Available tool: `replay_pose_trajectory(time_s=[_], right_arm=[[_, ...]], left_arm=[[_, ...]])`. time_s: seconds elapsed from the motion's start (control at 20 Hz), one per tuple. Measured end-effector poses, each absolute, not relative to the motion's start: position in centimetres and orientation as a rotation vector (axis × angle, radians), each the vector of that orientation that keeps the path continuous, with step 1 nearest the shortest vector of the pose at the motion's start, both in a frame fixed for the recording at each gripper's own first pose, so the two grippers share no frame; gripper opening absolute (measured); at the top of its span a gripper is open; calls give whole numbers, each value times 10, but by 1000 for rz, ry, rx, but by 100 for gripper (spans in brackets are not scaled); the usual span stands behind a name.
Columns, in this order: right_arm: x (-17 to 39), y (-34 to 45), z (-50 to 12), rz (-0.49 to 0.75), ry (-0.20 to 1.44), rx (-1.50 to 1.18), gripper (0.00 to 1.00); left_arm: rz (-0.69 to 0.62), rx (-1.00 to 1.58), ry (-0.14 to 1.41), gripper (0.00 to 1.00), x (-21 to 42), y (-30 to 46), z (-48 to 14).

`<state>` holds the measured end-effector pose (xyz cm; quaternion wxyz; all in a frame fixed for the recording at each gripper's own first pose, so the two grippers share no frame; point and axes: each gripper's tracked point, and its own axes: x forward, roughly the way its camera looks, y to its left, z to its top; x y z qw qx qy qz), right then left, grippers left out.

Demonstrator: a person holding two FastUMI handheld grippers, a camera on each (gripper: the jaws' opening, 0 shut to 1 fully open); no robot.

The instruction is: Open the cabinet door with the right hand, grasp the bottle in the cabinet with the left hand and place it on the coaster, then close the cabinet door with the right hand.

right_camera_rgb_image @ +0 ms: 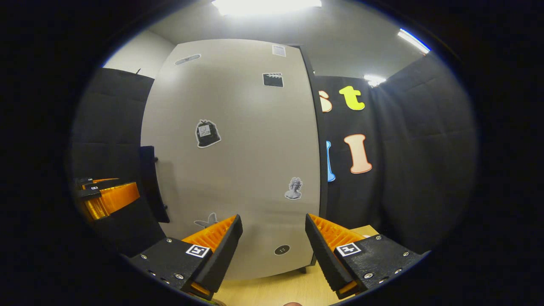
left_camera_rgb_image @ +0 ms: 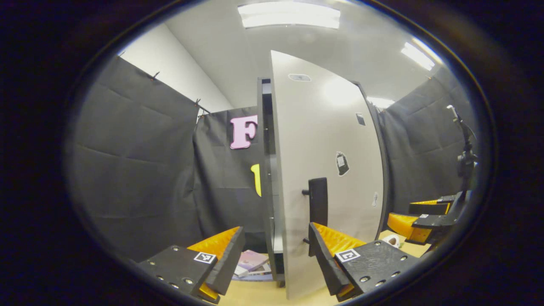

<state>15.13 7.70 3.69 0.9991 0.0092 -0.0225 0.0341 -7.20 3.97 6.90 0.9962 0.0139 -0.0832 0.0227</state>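
Observation:
The tall grey cabinet door [left_camera_rgb_image: 331, 140] stands partly open, and a dark gap into the cabinet [left_camera_rgb_image: 266, 170] shows at its left edge. A black handle [left_camera_rgb_image: 318, 201] sticks out of the door front. My left gripper [left_camera_rgb_image: 276, 238] is open, low in front of the door's free edge, holding nothing. Off to the right, my right gripper [left_camera_rgb_image: 414, 214] hovers near the door's hinge side. In the right gripper view the door face [right_camera_rgb_image: 238, 161] is straight ahead, with the handle [right_camera_rgb_image: 148, 182] at its left edge. My right gripper [right_camera_rgb_image: 273, 225] is open, short of the door. The inside of the cabinet is hidden.
A wooden tabletop [left_camera_rgb_image: 263, 293] carries the cabinet. Pink and white flat items [left_camera_rgb_image: 253, 261] lie low by the cabinet's foot. A small white object [left_camera_rgb_image: 393, 240] sits on the table at right. A black stand [left_camera_rgb_image: 465, 157] rises at far right. My left gripper [right_camera_rgb_image: 104, 195] shows left of the handle.

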Motion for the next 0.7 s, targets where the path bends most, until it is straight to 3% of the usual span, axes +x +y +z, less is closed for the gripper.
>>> replay_pose_trajectory(time_s=[0.15,0.2,0.25,0.35,0.45,0.55,0.65,0.7], right_arm=[[153,71,46,34,-69,-21,92],[153,72,48,32,-73,-20,92],[153,75,49,39,-75,-14,92],[148,79,54,41,-85,-18,91],[143,82,61,36,-91,-41,93],[139,89,63,56,-87,-36,92],[132,95,70,68,-113,-13,92],[128,96,74,67,-129,-10,92]], left_arm=[[37,49,-192,82,-74,19,77],[23,38,-186,86,-74,11,74],[13,24,-181,79,-73,4,73],[-2,18,-183,93,-76,-8,71],[-16,23,-196,92,-76,-14,72],[-20,4,-191,79,-74,-17,67],[-8,-4,-189,93,-74,-16,67],[-7,1,-183,86,-72,-18,64]])
